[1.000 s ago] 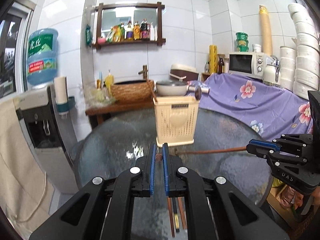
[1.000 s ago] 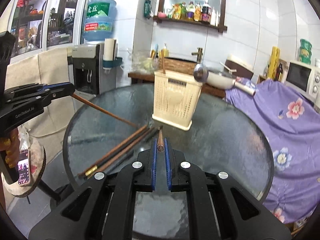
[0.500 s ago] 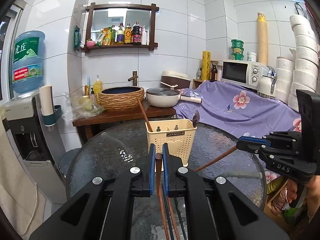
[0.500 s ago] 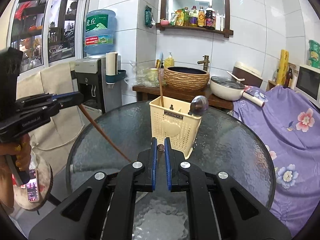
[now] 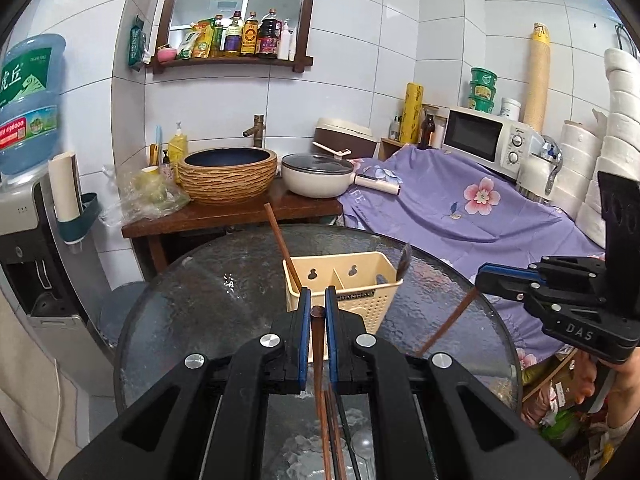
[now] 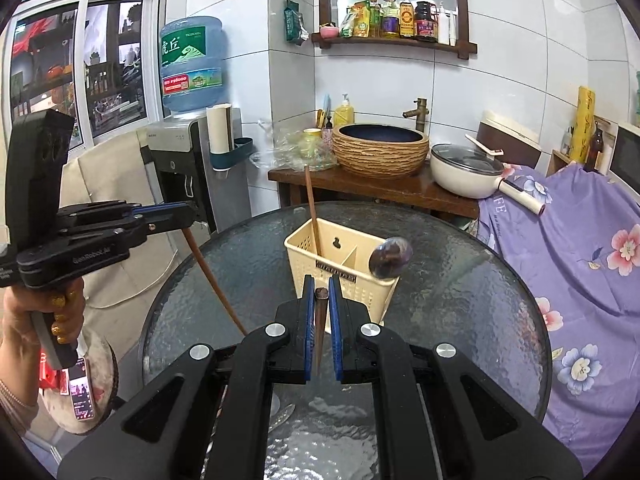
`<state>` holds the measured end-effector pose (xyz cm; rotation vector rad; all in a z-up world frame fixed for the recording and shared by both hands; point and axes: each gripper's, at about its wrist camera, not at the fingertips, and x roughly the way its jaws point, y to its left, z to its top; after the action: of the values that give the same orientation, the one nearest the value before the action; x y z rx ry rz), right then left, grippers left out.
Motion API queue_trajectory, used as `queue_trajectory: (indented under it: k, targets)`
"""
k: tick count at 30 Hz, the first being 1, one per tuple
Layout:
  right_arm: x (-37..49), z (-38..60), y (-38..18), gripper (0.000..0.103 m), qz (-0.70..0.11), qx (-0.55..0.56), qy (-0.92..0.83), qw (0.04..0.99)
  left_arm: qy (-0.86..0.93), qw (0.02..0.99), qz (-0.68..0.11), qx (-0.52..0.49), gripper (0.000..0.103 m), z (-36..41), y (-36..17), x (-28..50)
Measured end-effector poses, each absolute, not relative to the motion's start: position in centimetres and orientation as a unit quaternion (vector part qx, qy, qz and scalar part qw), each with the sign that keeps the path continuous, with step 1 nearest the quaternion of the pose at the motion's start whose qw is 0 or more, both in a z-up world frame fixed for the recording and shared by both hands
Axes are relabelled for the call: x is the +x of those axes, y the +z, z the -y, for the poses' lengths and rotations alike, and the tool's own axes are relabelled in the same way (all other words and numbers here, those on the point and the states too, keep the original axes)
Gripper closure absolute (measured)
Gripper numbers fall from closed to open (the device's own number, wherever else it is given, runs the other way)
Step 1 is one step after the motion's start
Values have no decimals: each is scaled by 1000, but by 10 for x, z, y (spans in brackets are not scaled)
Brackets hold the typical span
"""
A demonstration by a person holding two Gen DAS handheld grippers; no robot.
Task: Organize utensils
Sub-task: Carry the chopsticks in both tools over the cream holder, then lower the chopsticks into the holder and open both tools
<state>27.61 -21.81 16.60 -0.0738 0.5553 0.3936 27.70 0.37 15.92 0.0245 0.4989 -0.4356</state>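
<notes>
A cream utensil holder (image 5: 352,284) (image 6: 340,264) with two compartments stands on the round glass table (image 5: 208,304) (image 6: 460,292). One brown chopstick (image 5: 282,246) (image 6: 312,208) leans in its left compartment and a dark spoon (image 6: 390,258) (image 5: 403,261) in its right. My left gripper (image 5: 315,312) (image 6: 188,212) is shut on a brown chopstick (image 5: 319,380) (image 6: 212,280). My right gripper (image 6: 321,294) (image 5: 484,280) is shut on another brown chopstick (image 6: 319,332) (image 5: 444,324). Both grippers are raised above the table, in front of the holder. More chopsticks (image 5: 338,440) lie on the glass below my left gripper.
A wooden bench (image 5: 224,216) behind the table carries a woven basin (image 5: 227,174) and a white pan (image 5: 318,176). A water dispenser (image 6: 188,152) stands at the left. A purple flowered cloth (image 5: 460,208) covers the counter at the right, with a microwave (image 5: 484,142).
Both grippers have risen from the table, each lifting a chopstick whose far end now hangs down. The views now look down into the holder.
</notes>
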Motion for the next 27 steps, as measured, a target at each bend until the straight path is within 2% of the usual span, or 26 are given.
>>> queue_trajectory:
  k: [7,14,22,27]
  targets:
    - [293,220,188,95,-283,-32,198,938,-219,945,-245,17,96,4,176,288]
    - [305,222,225,95,-279,-6,211,937,-237,941,-243,2,96,8,215,299]
    - [329,218,307,95,-253,10,203,946,-229,948,-218,-30,96,1,288,321]
    - [347,216,344,95,-233,5,169,958,-214,954,-202,-57,96,0,314,341]
